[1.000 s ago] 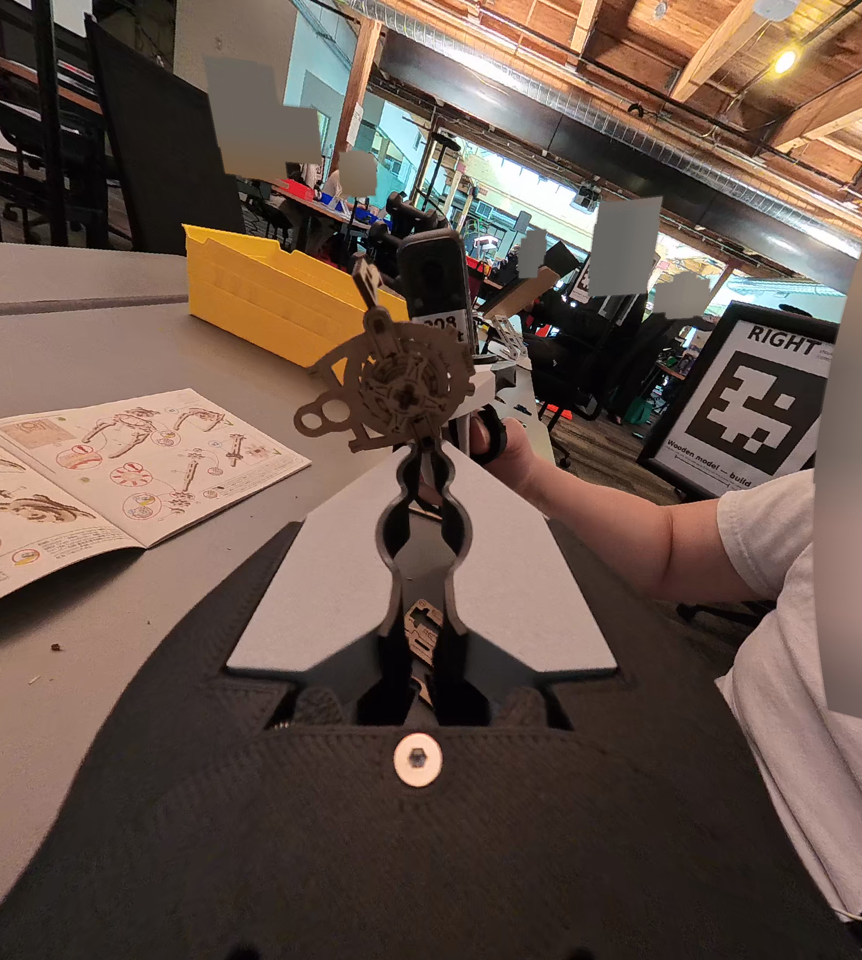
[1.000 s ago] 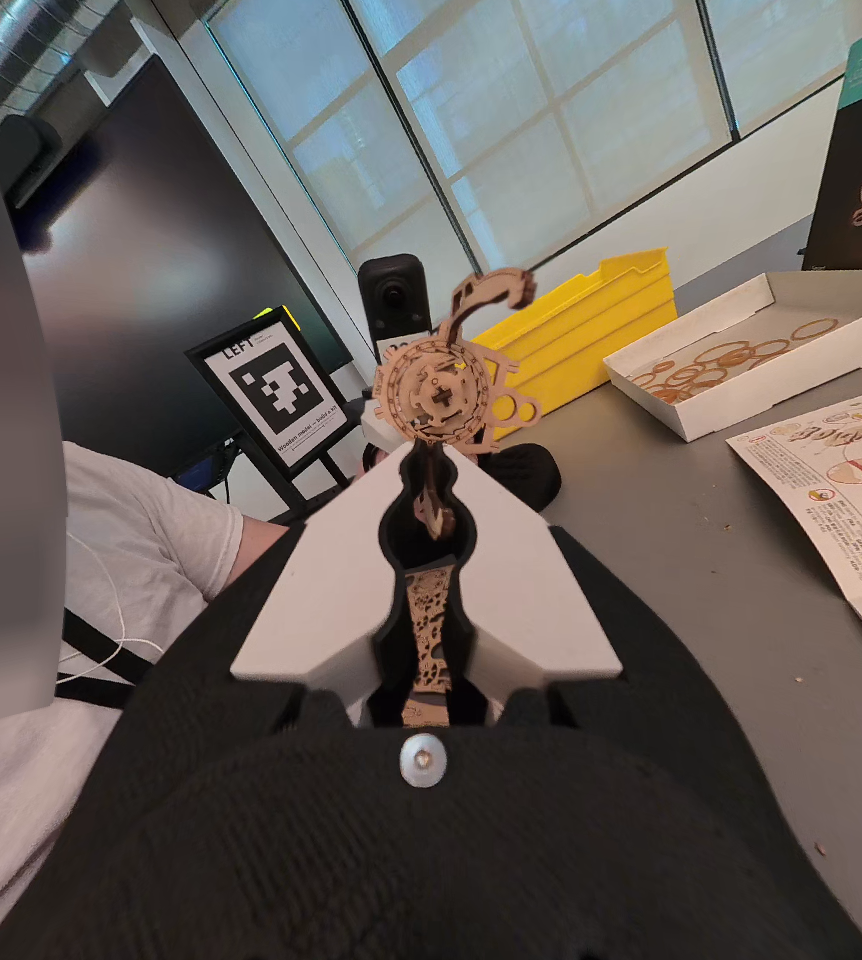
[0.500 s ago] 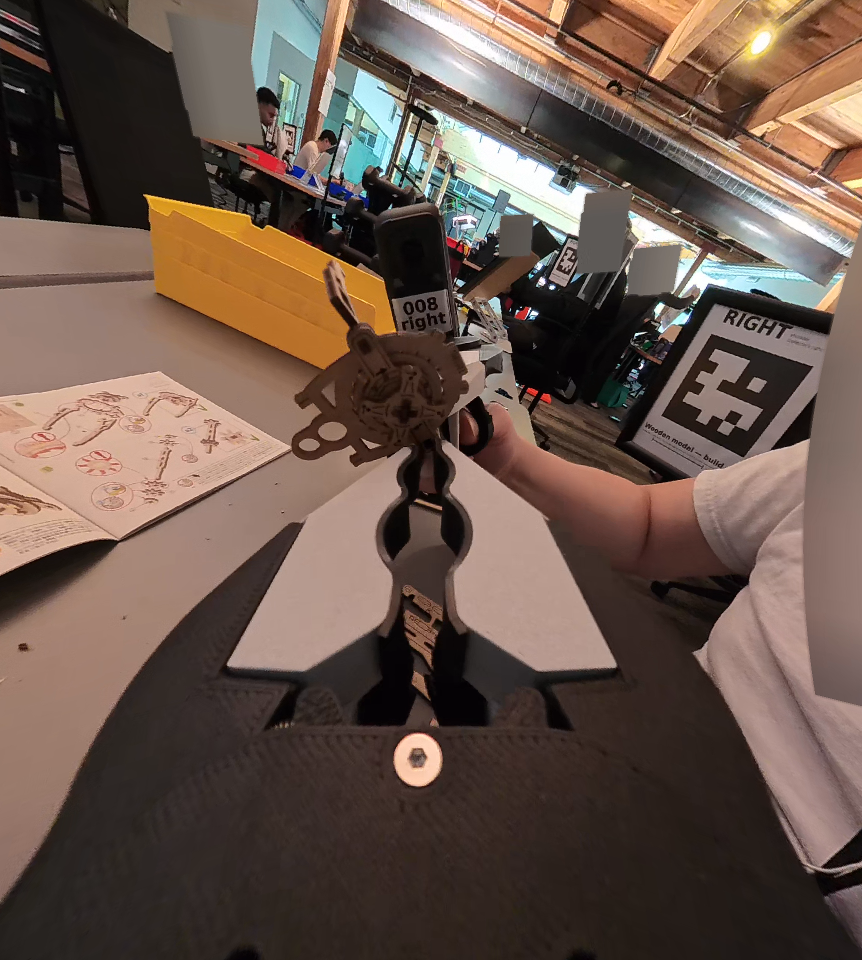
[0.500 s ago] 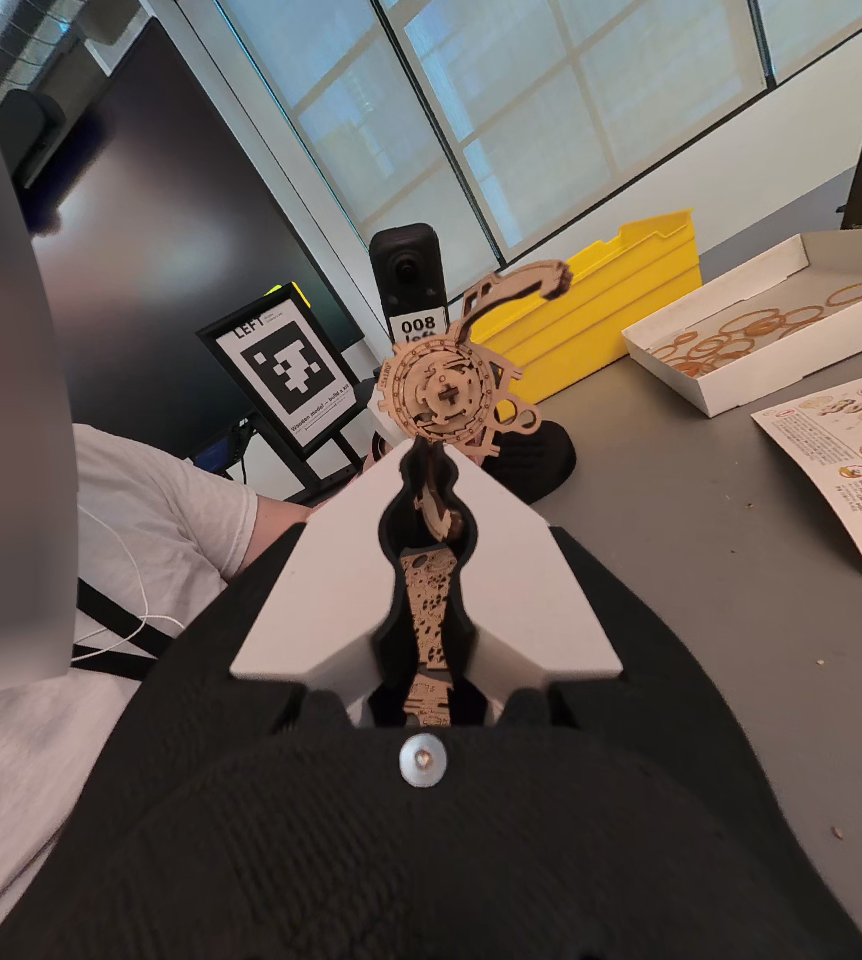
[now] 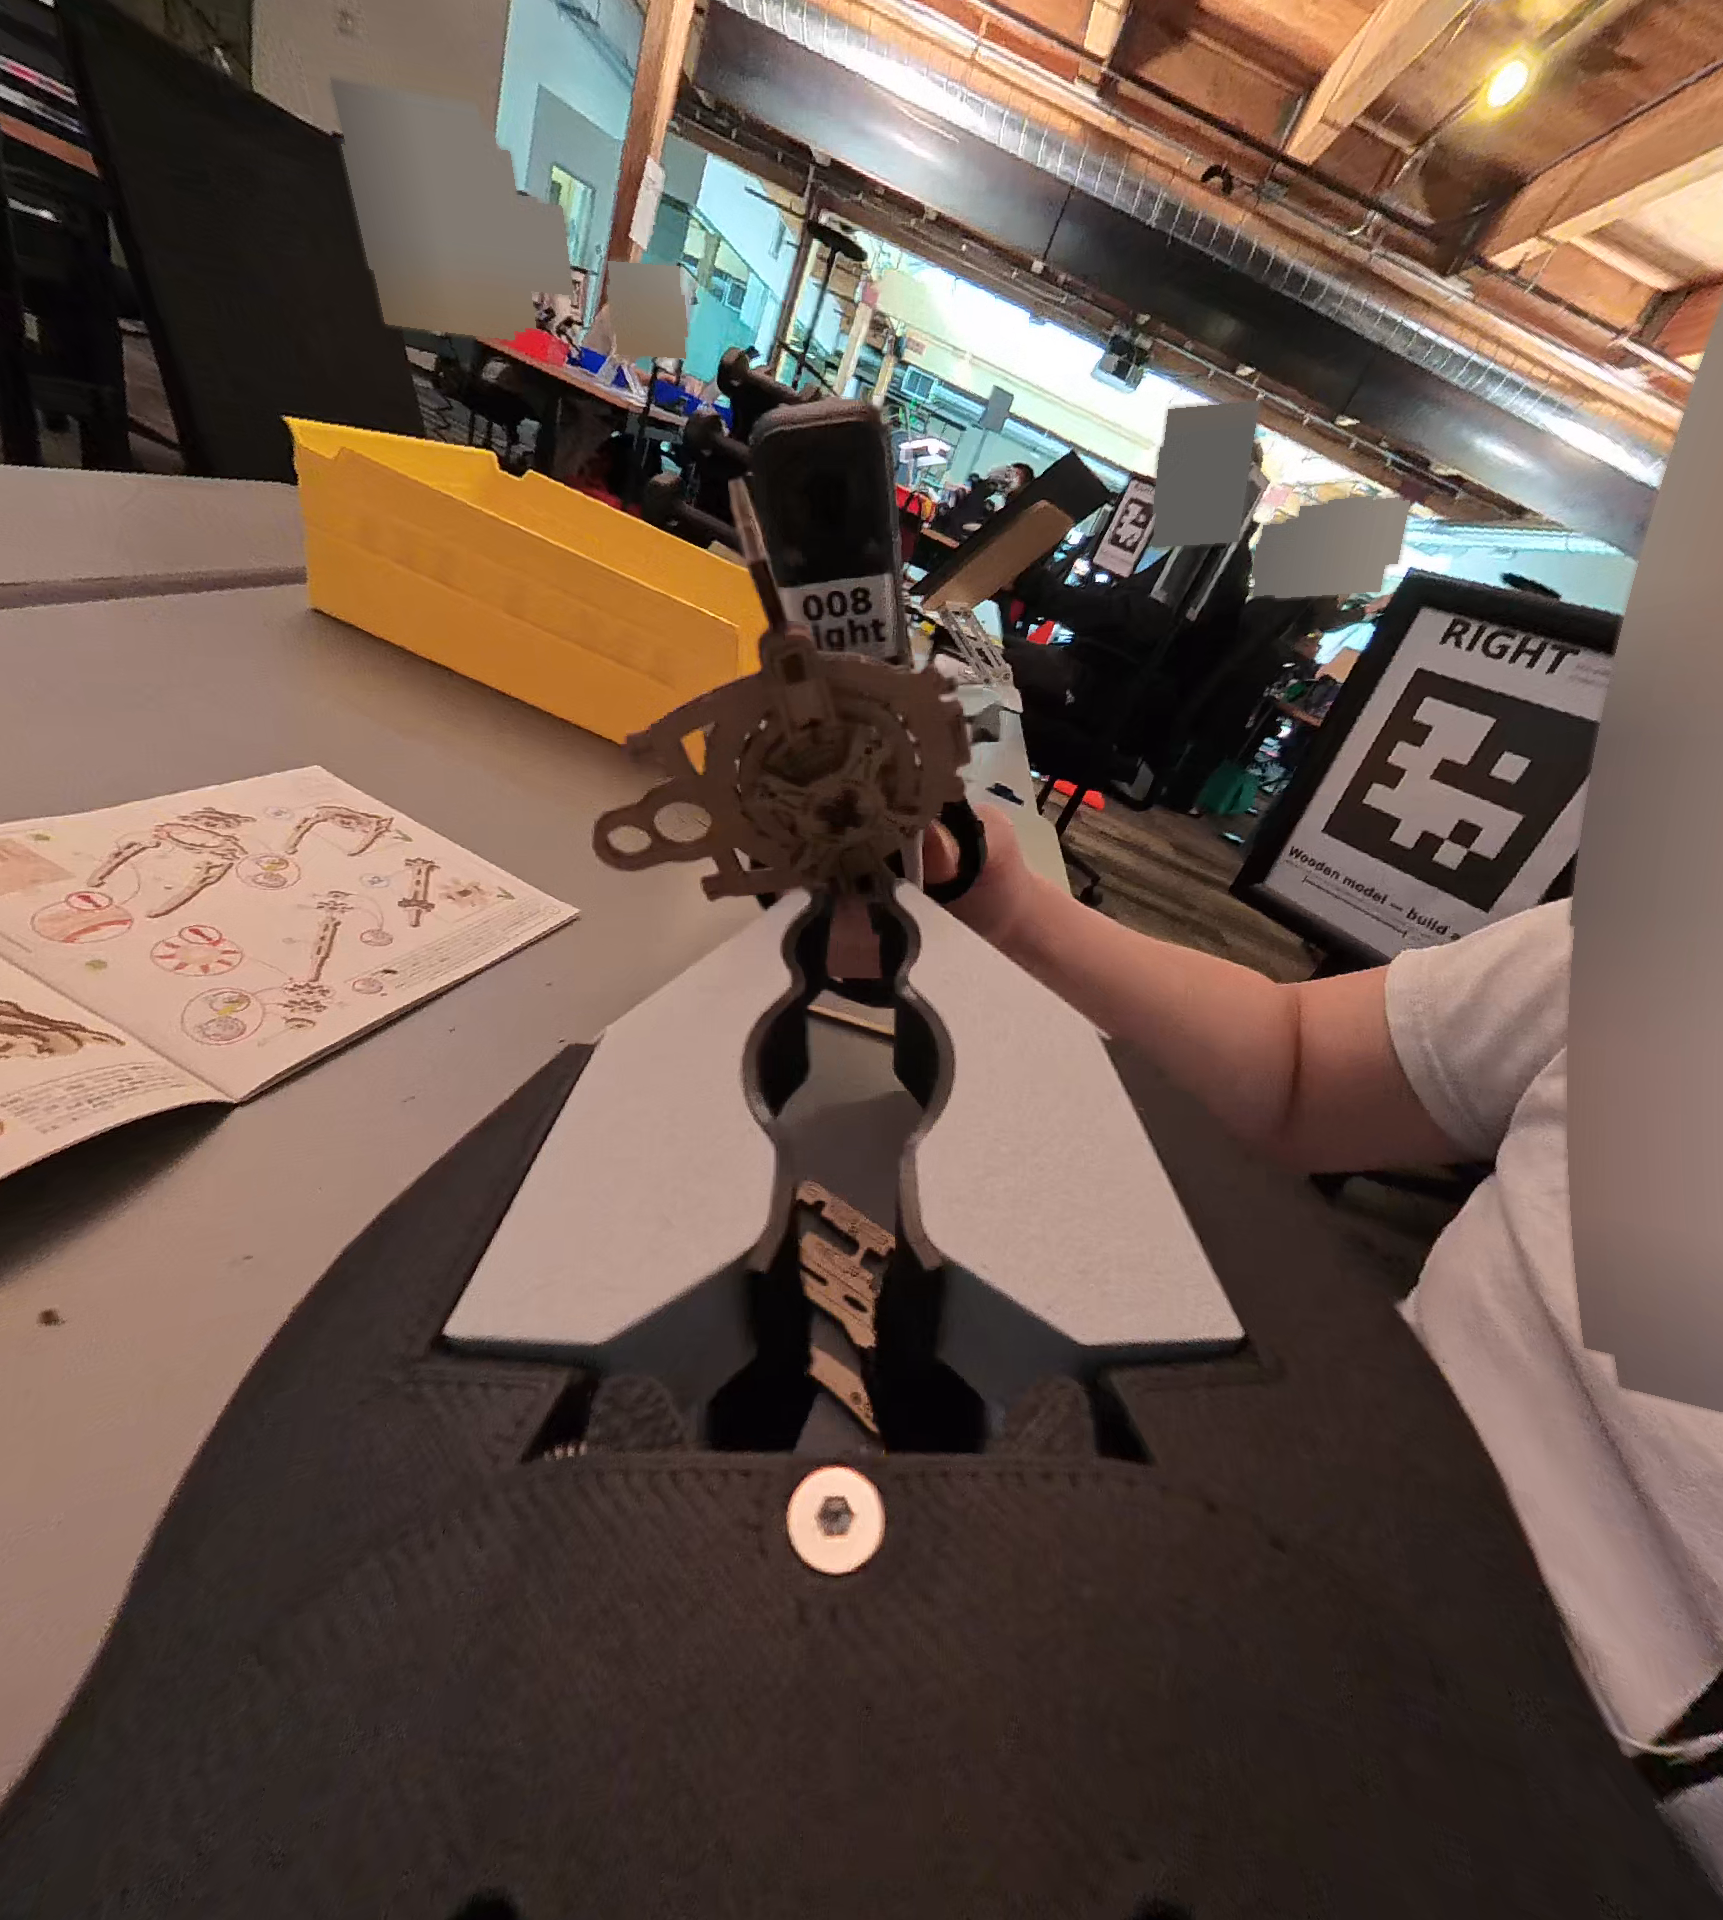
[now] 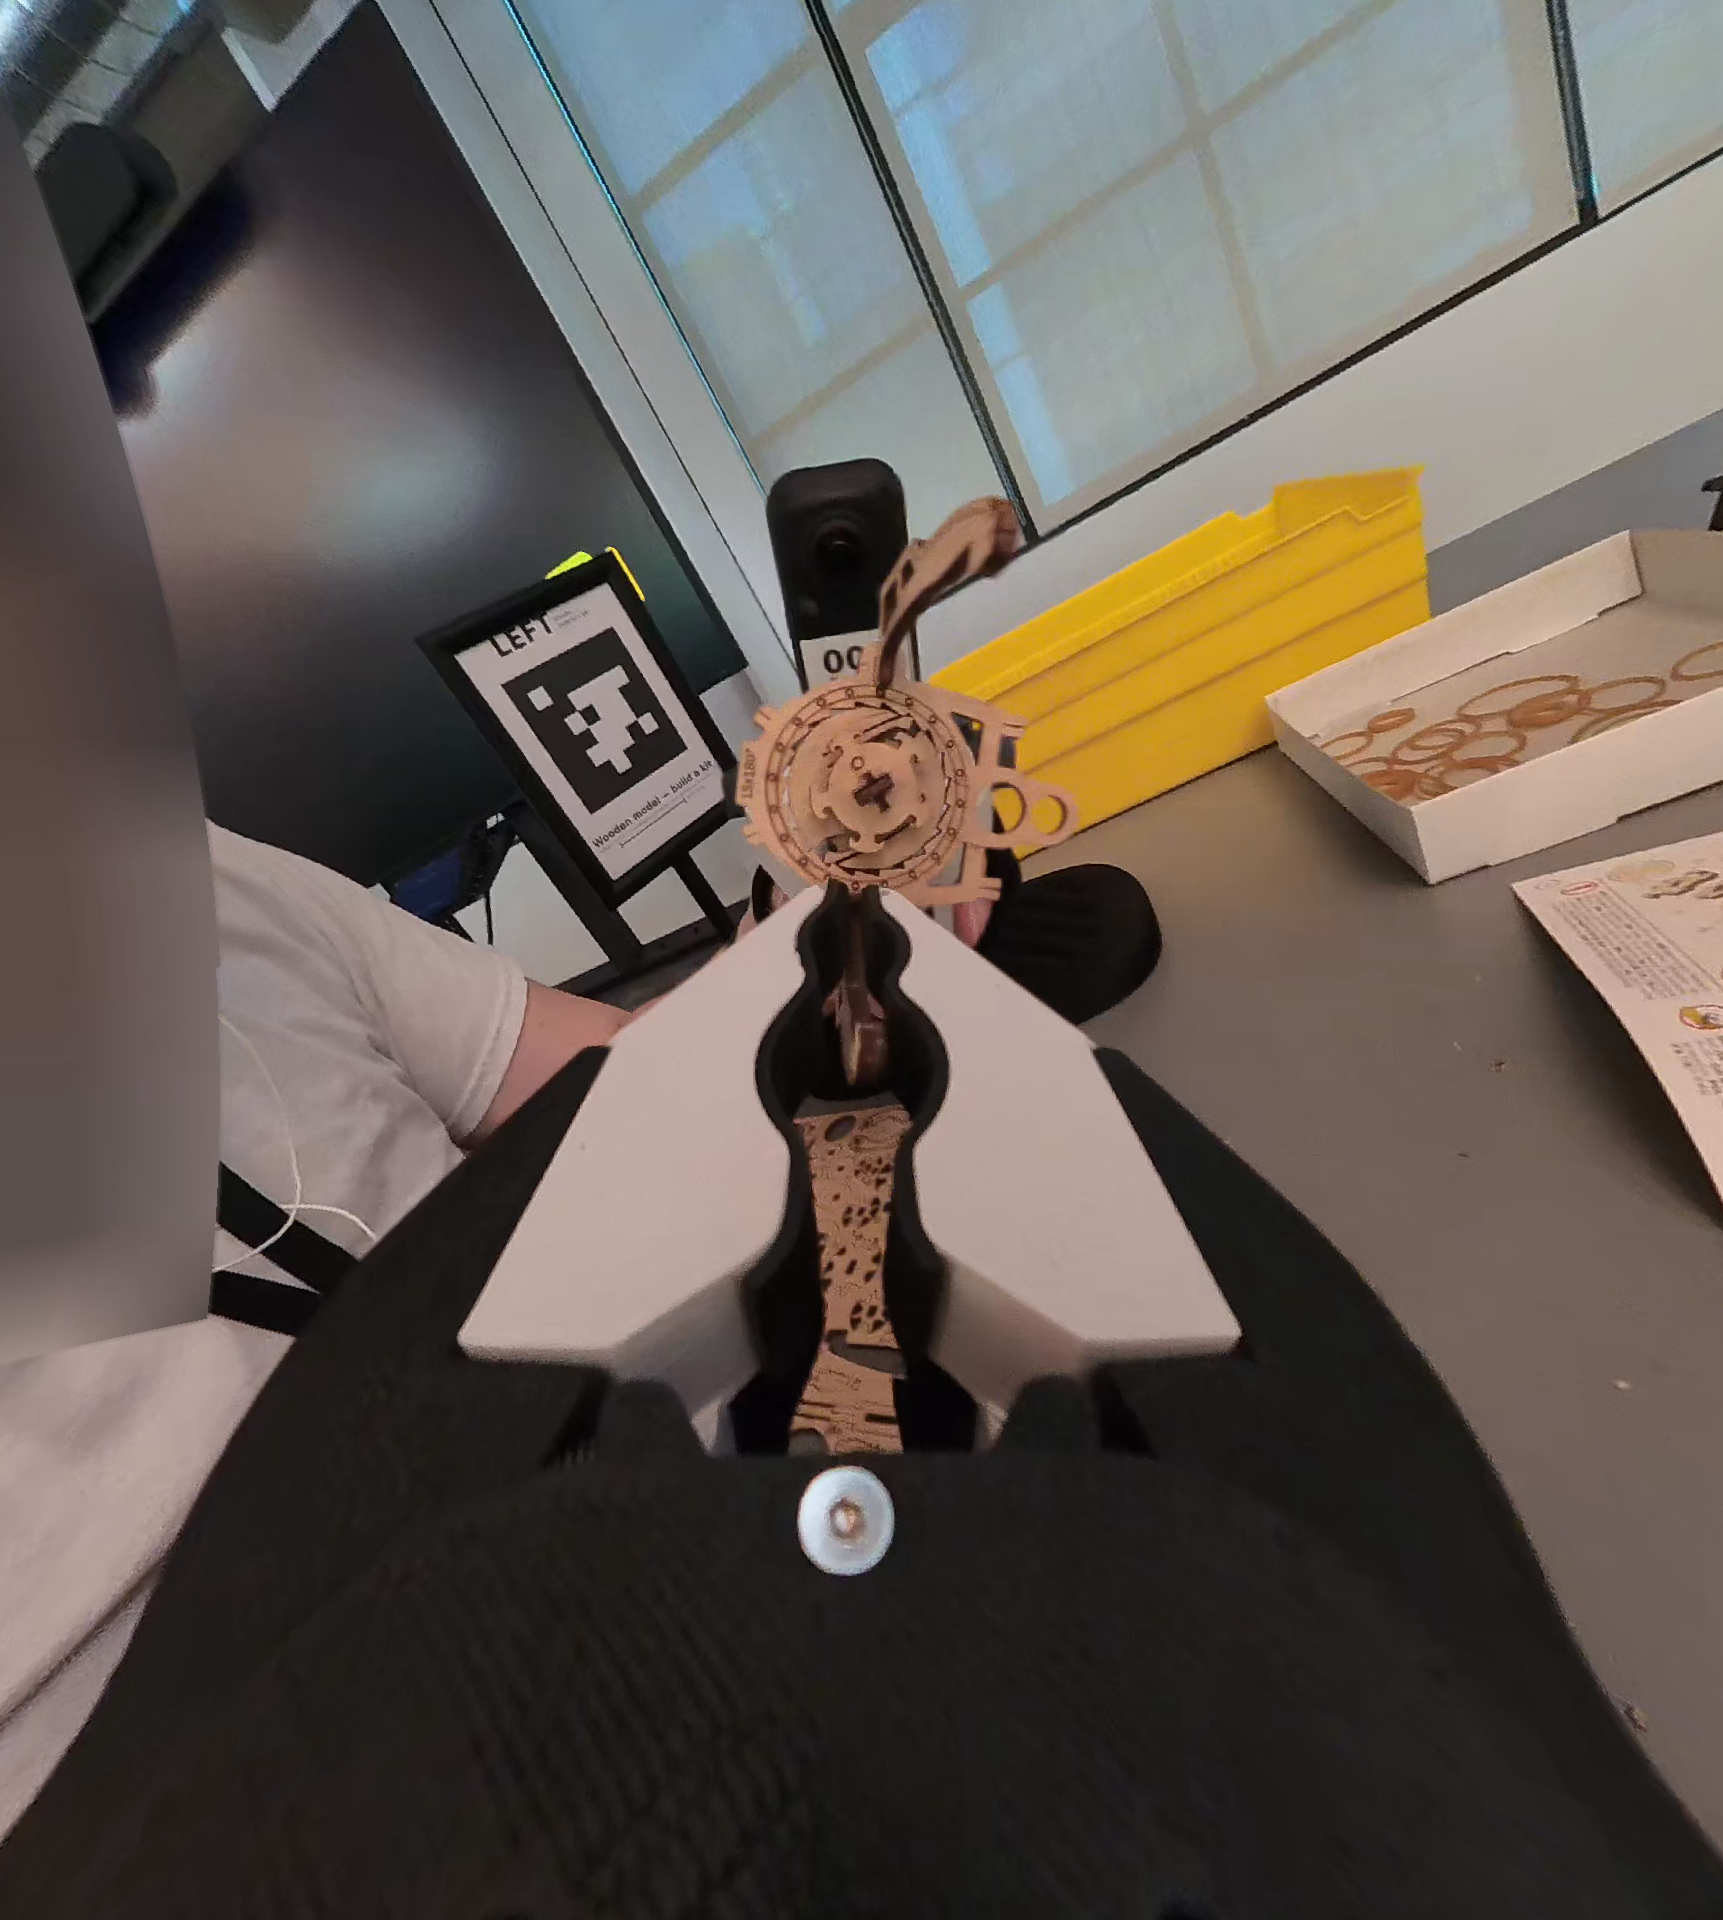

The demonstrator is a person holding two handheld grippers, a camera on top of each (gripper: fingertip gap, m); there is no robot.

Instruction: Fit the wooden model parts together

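The left gripper (image 5: pixel 841 914) has its jaws closed on a round, toothed wooden gear assembly (image 5: pixel 805 790), held upright above the grey worktop (image 5: pixel 161 644) — behind the assembly a long yellow plastic bin (image 5: pixel 514 592), to its left an open illustrated instruction booklet (image 5: pixel 161 956).

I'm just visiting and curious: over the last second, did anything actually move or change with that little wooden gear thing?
Little changed. The curved arm on top of the wooden gear piece swung, now standing steeper than half a second ago. Both views drifted slightly, so the pair of claws shifted a bit above the table. As before, the left claw and right claw are both shut on the piece; the booklet, yellow bin and white box stayed put.
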